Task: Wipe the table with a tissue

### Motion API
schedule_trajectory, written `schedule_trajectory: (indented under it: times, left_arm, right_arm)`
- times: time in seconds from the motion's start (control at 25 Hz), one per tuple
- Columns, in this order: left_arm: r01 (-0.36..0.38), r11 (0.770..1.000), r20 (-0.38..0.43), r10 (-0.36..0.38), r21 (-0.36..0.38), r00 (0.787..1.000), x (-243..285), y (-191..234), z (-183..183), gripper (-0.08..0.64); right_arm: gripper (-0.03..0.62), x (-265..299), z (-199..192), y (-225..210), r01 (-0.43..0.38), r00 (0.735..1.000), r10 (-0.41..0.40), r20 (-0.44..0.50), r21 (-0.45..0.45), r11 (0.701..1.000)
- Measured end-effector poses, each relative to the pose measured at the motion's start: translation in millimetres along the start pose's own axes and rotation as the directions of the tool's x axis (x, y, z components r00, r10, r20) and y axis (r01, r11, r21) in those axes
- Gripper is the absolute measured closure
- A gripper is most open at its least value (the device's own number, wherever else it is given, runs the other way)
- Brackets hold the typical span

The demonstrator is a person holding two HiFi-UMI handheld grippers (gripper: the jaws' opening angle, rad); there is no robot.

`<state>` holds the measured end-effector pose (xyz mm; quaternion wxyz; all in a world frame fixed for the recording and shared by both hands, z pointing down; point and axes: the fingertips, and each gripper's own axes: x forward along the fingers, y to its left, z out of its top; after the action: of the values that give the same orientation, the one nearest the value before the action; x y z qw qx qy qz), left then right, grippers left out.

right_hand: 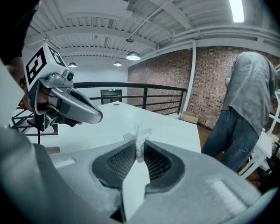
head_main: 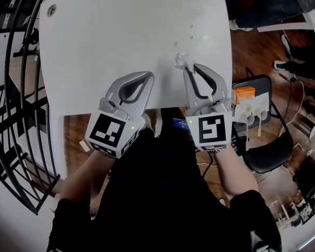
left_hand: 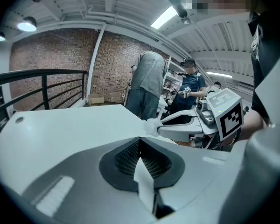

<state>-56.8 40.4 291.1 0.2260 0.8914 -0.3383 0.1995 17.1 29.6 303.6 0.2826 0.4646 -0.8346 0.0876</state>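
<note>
Right gripper (head_main: 186, 69) clamps tissue (head_main: 181, 60) | left gripper (head_main: 149, 76) closed, empty | both over table (head_main: 110, 35)

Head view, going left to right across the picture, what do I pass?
Black railing → left gripper → right gripper, shut on the tissue → orange box.
</note>
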Motion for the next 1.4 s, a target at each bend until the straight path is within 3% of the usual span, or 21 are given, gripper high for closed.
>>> schedule_trajectory:
  times: [0.72, 1.08, 1.4]
  left_arm:
    - [-0.085, 0.990, -0.103, 0.074, -0.111, 0.992, 53, 31, -19, 0.543]
    - [-0.127, 0.981, -0.141, 0.107, -0.149, 0.984, 58, 46, -25, 0.543]
    - [-0.143, 0.978, -0.136, 0.122, -0.154, 0.983, 64, 53, -24, 0.543]
  right_arm:
    - [0.552, 80, -58, -8, -0.160, 0.973, 0.149, -0.178, -0.047, 0.986]
    - [0.557, 100, -77, -5, -0.201, 0.945, 0.177, -0.275, -0.061, 0.978]
    - [0.560, 113, -79, -7, -0.216, 0.938, 0.186, -0.291, -0.075, 0.974]
